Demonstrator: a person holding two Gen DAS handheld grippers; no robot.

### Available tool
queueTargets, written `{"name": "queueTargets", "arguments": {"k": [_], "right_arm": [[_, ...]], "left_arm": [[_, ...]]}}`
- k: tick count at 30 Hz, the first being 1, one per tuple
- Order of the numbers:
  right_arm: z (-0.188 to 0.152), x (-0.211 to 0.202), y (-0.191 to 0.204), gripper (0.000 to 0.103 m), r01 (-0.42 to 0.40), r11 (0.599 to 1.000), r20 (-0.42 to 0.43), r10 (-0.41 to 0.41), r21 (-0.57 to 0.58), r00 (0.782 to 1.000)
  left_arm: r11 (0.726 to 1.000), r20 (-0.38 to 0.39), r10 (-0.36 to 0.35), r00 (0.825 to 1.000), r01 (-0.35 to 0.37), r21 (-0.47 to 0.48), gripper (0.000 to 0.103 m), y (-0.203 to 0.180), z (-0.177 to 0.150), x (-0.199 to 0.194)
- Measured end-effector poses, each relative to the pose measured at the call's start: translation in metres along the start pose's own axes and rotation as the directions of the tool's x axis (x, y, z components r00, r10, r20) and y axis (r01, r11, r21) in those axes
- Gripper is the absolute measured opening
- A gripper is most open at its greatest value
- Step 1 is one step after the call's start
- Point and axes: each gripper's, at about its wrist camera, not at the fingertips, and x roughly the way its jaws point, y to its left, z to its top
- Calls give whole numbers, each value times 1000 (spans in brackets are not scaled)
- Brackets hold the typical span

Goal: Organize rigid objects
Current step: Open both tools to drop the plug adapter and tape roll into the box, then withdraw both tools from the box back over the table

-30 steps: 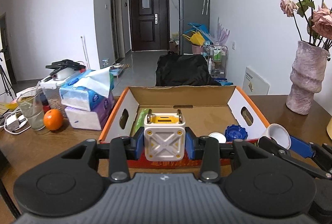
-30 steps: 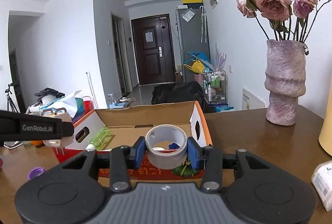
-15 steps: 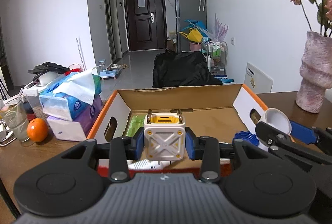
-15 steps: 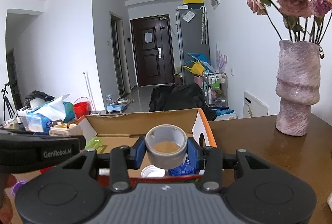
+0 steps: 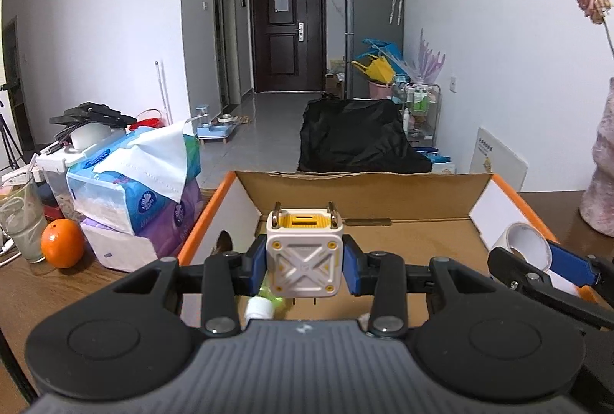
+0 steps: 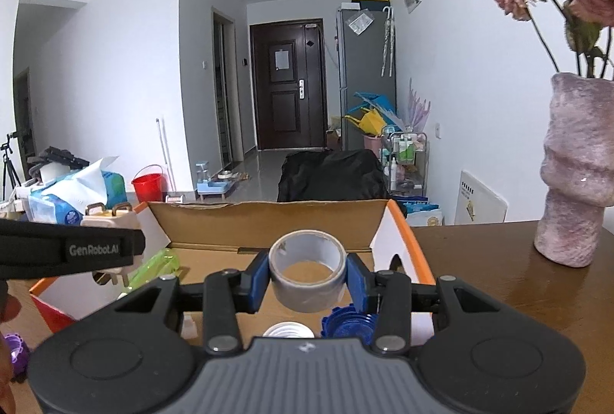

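Left gripper (image 5: 305,270) — jaws clamped on white cube charger (image 5: 304,260). Right gripper (image 6: 307,279) — jaws clamped on grey tape roll (image 6: 307,270). Both above cardboard box (image 6: 268,222).

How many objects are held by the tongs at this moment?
2. The left tongs grip a white and yellow plug cube; the right tongs grip a grey tape roll. Both hang above the cardboard box.

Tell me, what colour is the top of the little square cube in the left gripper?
Yellow, on the white plastic cube; the left wrist view shows it best.
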Motion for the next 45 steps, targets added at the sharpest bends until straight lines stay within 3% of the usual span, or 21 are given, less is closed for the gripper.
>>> {"name": "queueTargets", "arguments": {"k": [9,16,18,19,20,21,25,26,45], "right_arm": [[5,25,1,42,-4,1000,-36,3,-24,999],[6,34,0,42,-13,999,-63,11,-36,998],[5,35,-1,46,0,999,-64,-3,-46,998],[5,35,-1,51,2,999,-67,-6,-52,998],[4,36,-1,66,7,999,-70,-10,-52,998],[4,36,-2,82,18,999,-65,-21,-48,998],[5,33,-4,99,44,998,-48,-46,-40,998],[5,33,-6,103,45,998,-49,-47,-31,998],[3,27,-9,103,47,998,-59,-49,-42,997]], "left_arm": [[1000,-31,11,999,-11,1,40,10,1,23],[999,-44,-33,998,33,8,41,11,3,25],[999,-19,-24,1000,25,27,53,9,3,19],[999,-6,-20,1000,20,32,69,8,3,16],[999,13,-16,1000,15,31,81,8,3,12],[1000,30,-8,1000,7,31,85,8,3,9],[1000,47,4,999,-5,22,103,8,3,2],[1000,52,10,999,-11,18,103,9,4,0],[999,30,6,1000,-5,-47,103,24,6,-2]]}}
